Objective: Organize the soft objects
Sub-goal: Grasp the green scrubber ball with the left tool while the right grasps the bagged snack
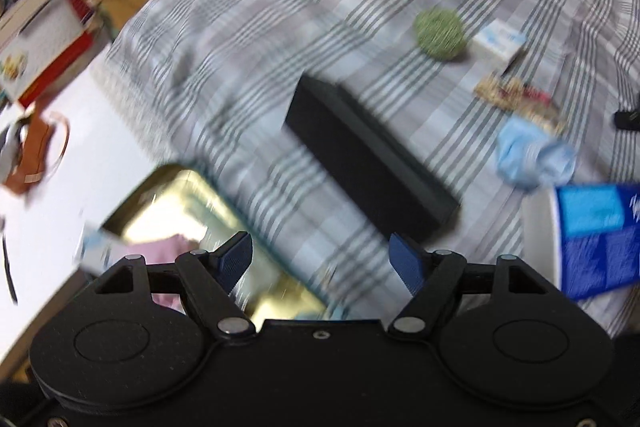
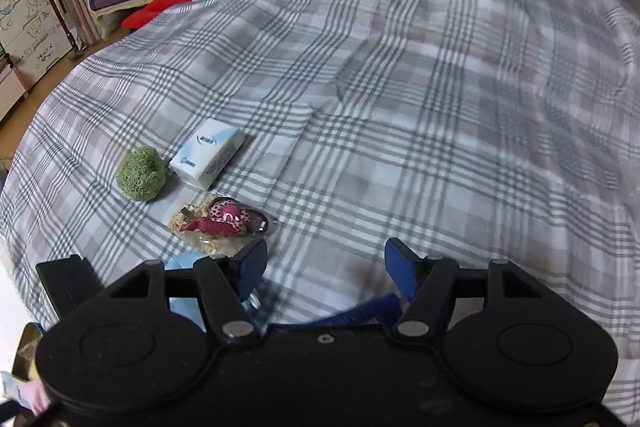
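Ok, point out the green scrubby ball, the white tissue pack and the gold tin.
green scrubby ball (image 2: 141,179), right wrist view, centre of ball.
white tissue pack (image 2: 207,152), right wrist view, top face.
gold tin (image 1: 168,203), left wrist view, inner floor.

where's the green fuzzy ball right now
The round green fuzzy ball lies on the plaid bedspread, left of centre in the right wrist view, beside the white tissue pack and just beyond the bagged pink spotted toy.

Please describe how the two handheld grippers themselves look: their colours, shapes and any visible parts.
Both look alike. The left gripper and the right gripper each have a matte black plastic body with two round, disc-like housings, black linkage bars joined by silver metal pins, and two dark blue, textured finger pads. No cables, markings or sleeves are visible.
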